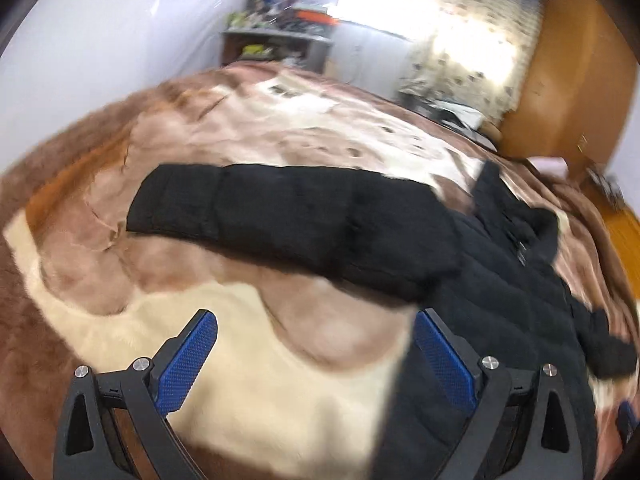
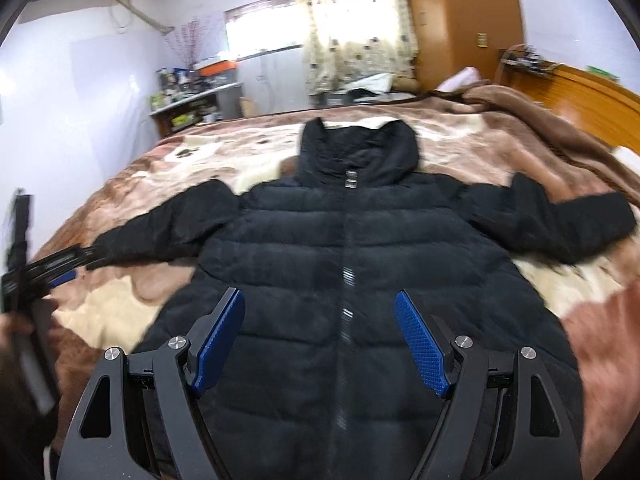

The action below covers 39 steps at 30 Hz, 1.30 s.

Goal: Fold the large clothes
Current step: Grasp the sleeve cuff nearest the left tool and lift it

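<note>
Jacket (image 2: 344, 264) lies flat mid-frame, sleeves spread, ready for folding; left gripper (image 1: 316, 354) and right gripper (image 2: 320, 338) both spread, empty.

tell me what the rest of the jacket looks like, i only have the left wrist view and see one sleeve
Observer: The right wrist view shows the black jacket spread flat, front up, zipped.
Operator: other sleeve?
Observer: The far sleeve lies stretched out sideways on the blanket.
Operator: hood?
Observer: The hood lies flat above the collar, pointing toward the window.
Operator: right hand-held gripper?
Observer: The right hand-held gripper is open over the jacket's lower front, holding nothing.
</note>
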### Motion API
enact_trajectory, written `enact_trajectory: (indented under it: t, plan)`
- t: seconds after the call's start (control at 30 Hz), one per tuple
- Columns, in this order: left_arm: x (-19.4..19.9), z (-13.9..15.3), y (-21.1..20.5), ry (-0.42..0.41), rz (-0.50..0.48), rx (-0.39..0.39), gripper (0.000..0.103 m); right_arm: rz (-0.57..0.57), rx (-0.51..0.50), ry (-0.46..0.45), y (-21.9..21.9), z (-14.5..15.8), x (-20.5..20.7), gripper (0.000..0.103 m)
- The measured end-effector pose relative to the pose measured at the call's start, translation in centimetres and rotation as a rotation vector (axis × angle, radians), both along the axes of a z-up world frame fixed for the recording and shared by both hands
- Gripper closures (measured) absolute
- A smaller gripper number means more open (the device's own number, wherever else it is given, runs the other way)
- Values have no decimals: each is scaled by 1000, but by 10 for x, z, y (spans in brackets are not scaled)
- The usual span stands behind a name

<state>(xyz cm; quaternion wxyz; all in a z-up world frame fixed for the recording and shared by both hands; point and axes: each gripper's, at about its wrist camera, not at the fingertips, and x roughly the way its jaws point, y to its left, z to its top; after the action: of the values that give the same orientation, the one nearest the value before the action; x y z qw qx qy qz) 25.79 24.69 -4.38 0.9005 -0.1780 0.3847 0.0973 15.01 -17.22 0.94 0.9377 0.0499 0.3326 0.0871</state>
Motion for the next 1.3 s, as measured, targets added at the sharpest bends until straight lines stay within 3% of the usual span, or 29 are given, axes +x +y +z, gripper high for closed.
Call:
enact_trajectory:
  t: [0.23,0.33,0.47,0.6,0.7,0.73,0.83,0.93,1.07,1.17,1.3]
  plan:
    - [49,-52,76,67,223,-82,3,95,-6,-13,27,-5,43,25]
    - [65,-69,95,79,269,-127,3,116,-14,3,37,-9,57,25]
    - [77,-90,122,71,361,-309,4,142,-16,24,49,-15,70,25]
    - [89,-95,129,81,396,-316,4,159,-14,56,56,-23,78,25]
    - [97,-97,132,94,406,-320,23,161,-10,73,59,-26,82,25]
    - [99,-95,132,87,395,-316,45,164,-9,75,60,-26,83,25]
    - [102,-88,131,81,400,-304,67,169,-20,77,64,-26,84,25]
    - [99,-81,130,62,406,-308,81,178,-20,83,64,-24,86,25]
    - [94,-59,118,28,371,-249,90,171,-21,70,61,-19,86,26]
    - [90,-36,104,-39,333,-232,90,157,-8,62,55,-16,86,26]
    - [92,12,60,-132,199,-119,90,136,12,56,44,-12,86,26]
